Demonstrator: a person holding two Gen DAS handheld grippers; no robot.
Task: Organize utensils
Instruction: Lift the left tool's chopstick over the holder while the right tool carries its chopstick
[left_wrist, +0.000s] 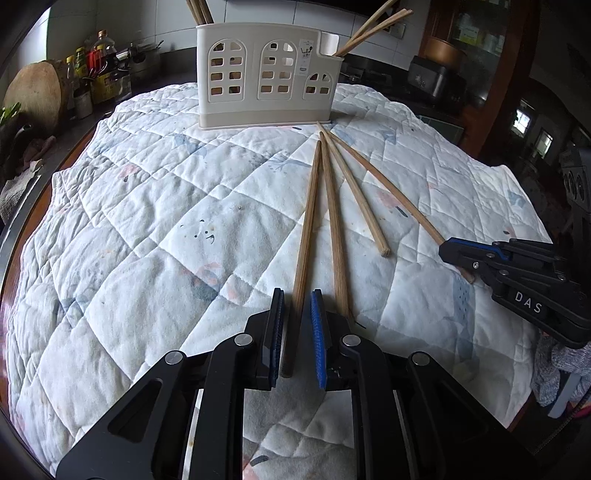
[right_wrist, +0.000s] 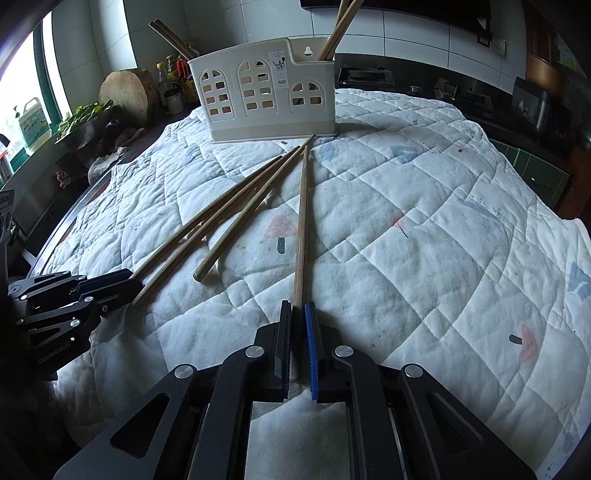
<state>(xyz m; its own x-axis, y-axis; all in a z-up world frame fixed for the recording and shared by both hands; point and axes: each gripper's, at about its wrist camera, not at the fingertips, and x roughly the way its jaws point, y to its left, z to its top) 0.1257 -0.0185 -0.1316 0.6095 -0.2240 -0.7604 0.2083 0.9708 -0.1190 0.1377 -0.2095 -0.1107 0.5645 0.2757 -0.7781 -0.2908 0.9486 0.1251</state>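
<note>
Several wooden chopsticks lie fanned on a white quilted cloth (left_wrist: 147, 229), tips toward a cream utensil holder (left_wrist: 266, 74) at the back that holds more chopsticks. My left gripper (left_wrist: 297, 299) straddles the thick end of the leftmost chopstick (left_wrist: 308, 221); a narrow gap shows at the right pad, and the jaws look nearly shut on it. My right gripper (right_wrist: 297, 306) is closed on the end of the rightmost chopstick (right_wrist: 301, 221). Each gripper shows in the other's view: the right gripper (left_wrist: 454, 251) on its chopstick, the left gripper (right_wrist: 125, 284) over two chopstick ends. The holder (right_wrist: 266, 96) stands behind.
The cloth (right_wrist: 406, 221) covers a round table. A wooden chopping block (right_wrist: 127, 92), bottles (left_wrist: 99, 70) and greens sit on the counter to the left. A stove (right_wrist: 454, 96) and appliances stand behind on the right.
</note>
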